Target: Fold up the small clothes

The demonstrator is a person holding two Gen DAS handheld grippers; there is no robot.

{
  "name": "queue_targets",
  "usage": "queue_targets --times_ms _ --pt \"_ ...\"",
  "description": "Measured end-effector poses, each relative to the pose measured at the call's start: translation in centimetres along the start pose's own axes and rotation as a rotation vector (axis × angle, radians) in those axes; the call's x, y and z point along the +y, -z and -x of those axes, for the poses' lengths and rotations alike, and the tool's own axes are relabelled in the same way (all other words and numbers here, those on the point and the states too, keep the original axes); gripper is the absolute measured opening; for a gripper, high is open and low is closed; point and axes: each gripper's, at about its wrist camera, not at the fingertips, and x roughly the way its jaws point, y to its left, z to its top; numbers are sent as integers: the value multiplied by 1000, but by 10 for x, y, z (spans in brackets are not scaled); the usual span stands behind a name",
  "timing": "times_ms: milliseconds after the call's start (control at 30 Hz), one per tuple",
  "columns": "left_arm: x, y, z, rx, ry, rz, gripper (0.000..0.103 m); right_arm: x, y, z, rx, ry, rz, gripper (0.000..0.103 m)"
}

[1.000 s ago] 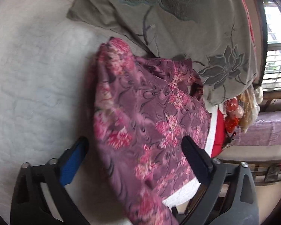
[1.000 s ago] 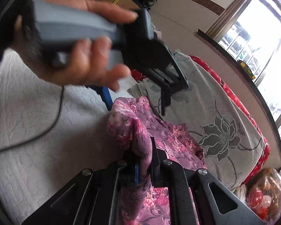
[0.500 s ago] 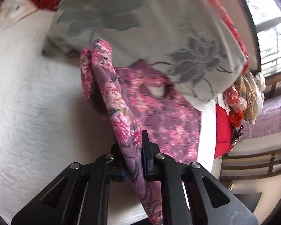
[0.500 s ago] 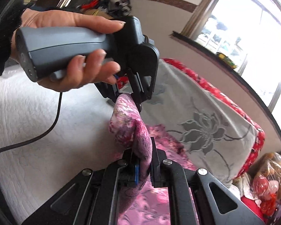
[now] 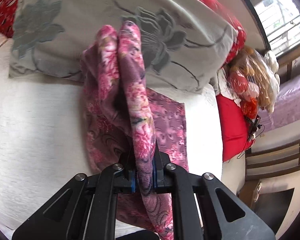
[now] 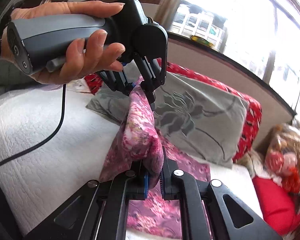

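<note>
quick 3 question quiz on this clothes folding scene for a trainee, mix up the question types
1. True or false: the pink floral fabric garment is clamped by both the left gripper and the right gripper.
2. Multiple choice: what lies directly behind the lifted garment? A) a grey cushion with an embroidered flower B) a wooden chair C) a cardboard box
3. Fill in: part of the garment lies on the ______ quilted bedspread.

Key: 1 true: each pair of fingers is shut on a fold of the cloth, with the left gripper, held in a hand, gripping above and beyond the right. 2 A. 3 white.
</note>
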Motion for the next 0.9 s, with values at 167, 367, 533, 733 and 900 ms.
queue_targets --times_ms 167,367,533,733,900 --pt "-38 0 -35 41 -19 -36 9 -34 19 0 29 13 -94 7" --pt "-69 7 -86 116 -35 -61 9 -69 48 -7 94 16 -202 7" --pt "-81 13 -132 177 -83 -79 11 -94 78 -22 190 -13 -317 7" --pt "-67 15 -120 168 61 -10 21 -124 124 -51 369 -136 -557 22" --pt "-27 10 -54 -5 109 11 51 -144 133 -40 398 -175 -650 30"
